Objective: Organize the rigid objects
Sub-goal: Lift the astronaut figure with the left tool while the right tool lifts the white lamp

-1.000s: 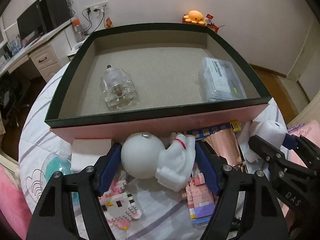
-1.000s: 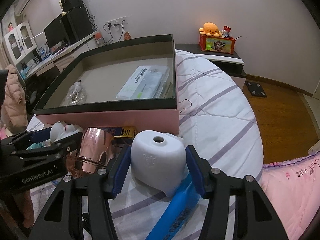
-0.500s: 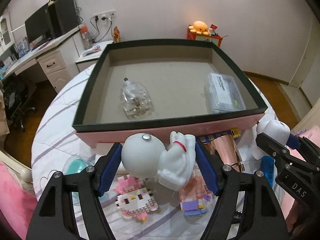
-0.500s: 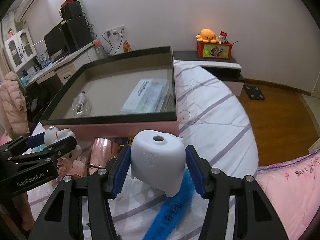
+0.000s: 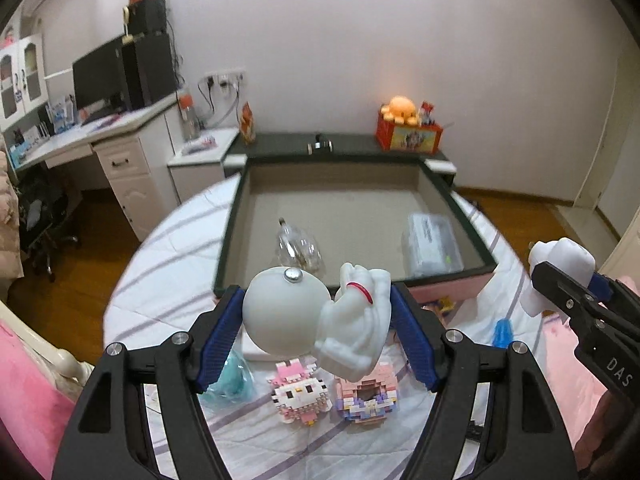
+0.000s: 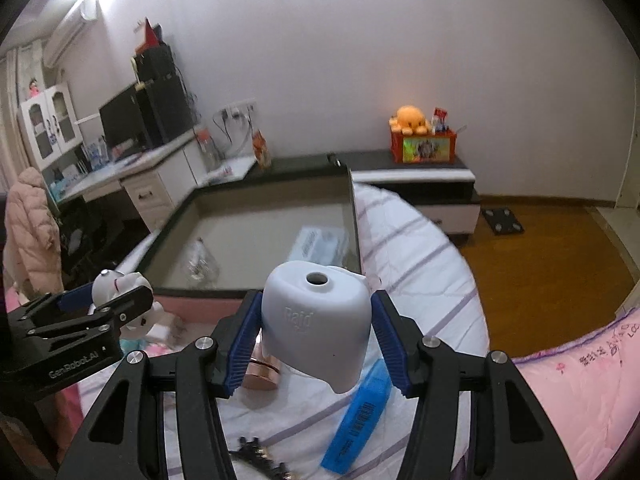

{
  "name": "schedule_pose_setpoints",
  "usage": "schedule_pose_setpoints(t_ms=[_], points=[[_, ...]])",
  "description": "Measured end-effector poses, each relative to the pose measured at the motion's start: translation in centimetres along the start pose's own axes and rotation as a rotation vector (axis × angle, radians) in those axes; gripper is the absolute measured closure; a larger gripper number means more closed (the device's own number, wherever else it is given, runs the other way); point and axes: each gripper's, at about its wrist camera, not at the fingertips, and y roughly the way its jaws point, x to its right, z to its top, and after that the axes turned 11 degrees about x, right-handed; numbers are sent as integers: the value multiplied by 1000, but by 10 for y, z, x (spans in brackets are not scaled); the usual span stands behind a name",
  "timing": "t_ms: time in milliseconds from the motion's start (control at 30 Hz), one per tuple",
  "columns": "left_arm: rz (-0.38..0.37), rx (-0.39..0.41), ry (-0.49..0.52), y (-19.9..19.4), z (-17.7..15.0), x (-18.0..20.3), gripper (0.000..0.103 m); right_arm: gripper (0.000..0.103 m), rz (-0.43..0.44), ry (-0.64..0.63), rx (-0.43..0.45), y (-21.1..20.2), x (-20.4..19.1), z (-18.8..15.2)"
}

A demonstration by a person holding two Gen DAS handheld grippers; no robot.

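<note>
My left gripper (image 5: 316, 320) is shut on a white round-headed figurine (image 5: 312, 316) and holds it high above the bed, in front of the open pink box (image 5: 452, 288). My right gripper (image 6: 316, 328) is shut on a white Raid device (image 6: 316, 320), also lifted; the device shows in the left wrist view (image 5: 560, 268) at the right. The left gripper with the figurine (image 6: 120, 292) shows at the left of the right wrist view. The box holds a clear glass bottle (image 5: 298, 248) and a clear plastic case (image 5: 430, 244).
On the striped bedsheet below lie two pink brick-built figures (image 5: 300, 396) (image 5: 368, 396), a teal item (image 5: 228, 384), a copper cup (image 6: 262, 368), a blue box (image 6: 360, 420) and dark beads (image 6: 260, 456). A desk stands at the left, a low cabinet (image 6: 420, 176) behind the box.
Both grippers have risen well above the bed with their objects still held; the box and the items on the sheet now look smaller and lower in both views.
</note>
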Motion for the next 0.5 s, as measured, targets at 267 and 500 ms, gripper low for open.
schedule_pose_setpoints(t_ms=[267, 500], points=[[10, 155, -15, -56, 20, -11, 29, 46, 22, -45, 128, -48, -24, 14], [11, 246, -15, -94, 22, -16, 28, 46, 24, -84, 205, -79, -41, 17]])
